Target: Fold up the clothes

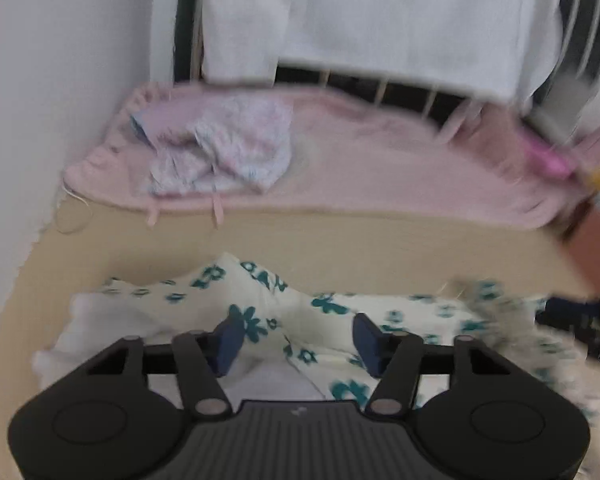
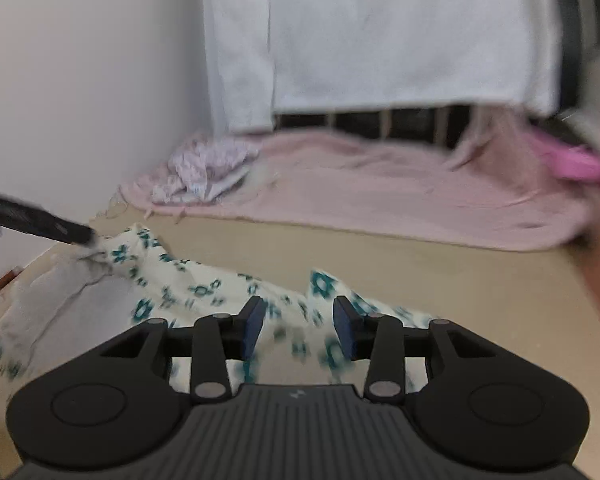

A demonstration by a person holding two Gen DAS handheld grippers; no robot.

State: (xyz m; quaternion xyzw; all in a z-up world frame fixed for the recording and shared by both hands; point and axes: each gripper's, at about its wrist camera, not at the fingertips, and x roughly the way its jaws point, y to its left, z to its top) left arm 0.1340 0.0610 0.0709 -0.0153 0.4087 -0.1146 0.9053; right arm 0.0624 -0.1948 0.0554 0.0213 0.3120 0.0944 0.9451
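Floral garment [image 1: 260, 316] lies rumpled on the tan tabletop [image 1: 300, 240], near edge. Left gripper [image 1: 296, 340] sits spread over a raised fold, nothing pinched. Right gripper [image 2: 300, 324] is likewise spread, cloth between but untouched. We judge it light, limp, slippery; we'd pinch hems or corners.

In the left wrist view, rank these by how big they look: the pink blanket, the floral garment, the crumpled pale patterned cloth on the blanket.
Largest to smallest as they look:
1. pink blanket
2. floral garment, though it lies nearest the camera and the tongs hide part of it, so its rank against the blanket is unsure
3. crumpled pale patterned cloth, clearly smallest
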